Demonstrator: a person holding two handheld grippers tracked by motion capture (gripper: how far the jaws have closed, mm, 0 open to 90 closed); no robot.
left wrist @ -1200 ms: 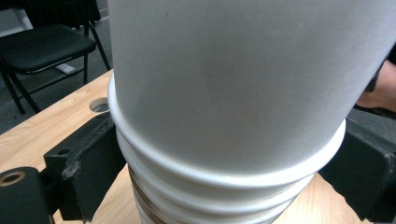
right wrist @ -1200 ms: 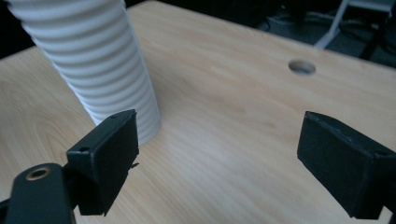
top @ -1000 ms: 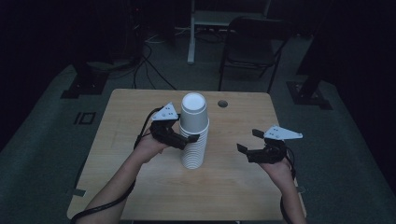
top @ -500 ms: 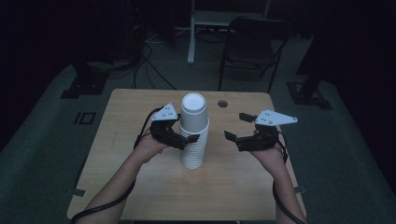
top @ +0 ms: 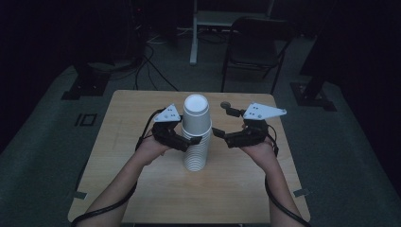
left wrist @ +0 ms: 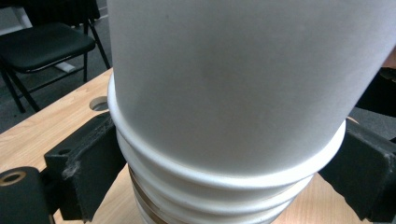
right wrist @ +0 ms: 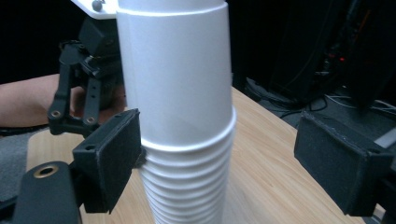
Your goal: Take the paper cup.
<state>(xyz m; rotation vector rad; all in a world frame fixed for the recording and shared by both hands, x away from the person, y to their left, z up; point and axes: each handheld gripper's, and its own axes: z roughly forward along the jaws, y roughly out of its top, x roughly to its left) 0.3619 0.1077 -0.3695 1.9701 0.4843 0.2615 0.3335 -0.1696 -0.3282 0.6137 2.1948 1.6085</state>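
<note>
Tall stack of white paper cups [top: 196, 135], nested upside down, stands upright near the middle of the light wooden desk [top: 142, 189]. Long axis vertical, closed bottoms pointing up, open rims down toward the desk; top white cup [top: 196, 113] sits noticeably higher than the tightly nested ones below, so it looks partly loosened.

Left gripper [top: 182, 142] has its black jaws clamped on the stack just under the top cup's rim; in the left gripper view both pads press the rims from either side [left wrist: 88, 158]. It pins the lower cups down.

Right gripper [top: 222, 135] is beside the stack on the other side, jaws wide with the top cup between them but not gripped; its jaws have just been closing a little. In the right gripper view the near pad [right wrist: 109, 154] is at or almost at the top cup's rim, cannot tell if touching; the far pad [right wrist: 338, 158] stands well apart.

Progress, as a judgement: early in pulling one cup off. Bracing is done and the right gripper is lined up. Left to do: close on the top cup, lift it straight up along the stack's axis, set it down.

Outward: round hole in the desk [top: 225, 104] behind the stack, black folding chair [top: 257, 42] on the dark floor beyond.
</note>
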